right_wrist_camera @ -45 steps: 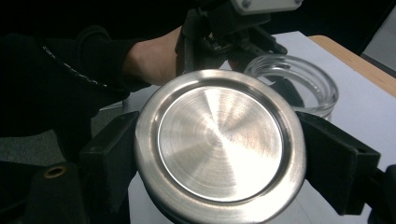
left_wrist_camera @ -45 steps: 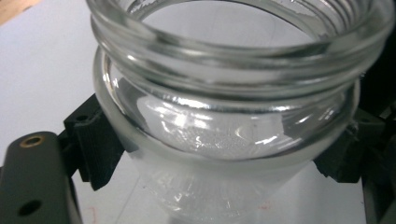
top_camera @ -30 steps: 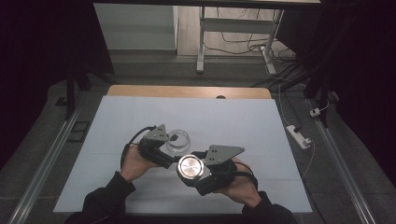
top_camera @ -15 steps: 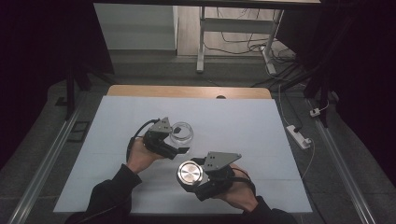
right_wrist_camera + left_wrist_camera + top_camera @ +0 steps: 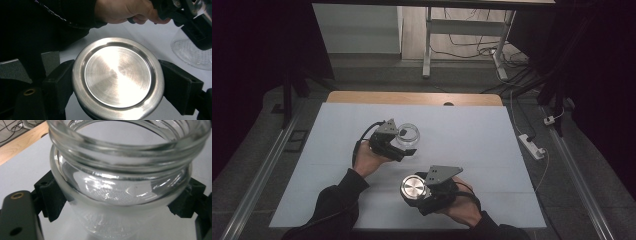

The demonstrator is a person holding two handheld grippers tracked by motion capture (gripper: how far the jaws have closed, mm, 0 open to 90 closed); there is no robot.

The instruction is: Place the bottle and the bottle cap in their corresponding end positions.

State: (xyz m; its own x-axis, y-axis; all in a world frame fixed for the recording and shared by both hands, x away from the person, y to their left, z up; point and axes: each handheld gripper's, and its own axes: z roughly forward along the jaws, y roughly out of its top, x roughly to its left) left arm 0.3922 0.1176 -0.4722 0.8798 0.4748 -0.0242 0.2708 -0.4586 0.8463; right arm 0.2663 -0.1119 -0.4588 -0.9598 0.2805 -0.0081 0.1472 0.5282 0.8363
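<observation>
The glass jar (image 5: 407, 135) stands upright on the white surface (image 5: 472, 135), left of its middle, its open mouth facing up. The left gripper (image 5: 398, 145) grasps it from the near side. In the left gripper view the black fingers (image 5: 51, 195) press on both sides of the jar (image 5: 120, 190) just below its threaded neck; the glass is clear and thick, with a ridged screw rim and a finely dotted texture on its base. The high view gives none of that detail, only a small clear ring.

The round metal lid (image 5: 413, 187) is clenched in the right gripper (image 5: 419, 190), nearer the person and apart from the jar. In the right gripper view the lid (image 5: 117, 75) is brushed steel with fine circular marks, a flat centre and a raised rounded edge, and the fingers (image 5: 58, 82) clamp its rim on two sides. That view also takes in the person's left hand (image 5: 122, 10) in a dark sleeve and the jar's dotted bottom (image 5: 190, 55) at the far right. The high view adds the wooden edge (image 5: 412, 98) beyond the white surface and a power strip (image 5: 532, 145) on the floor to the right.
</observation>
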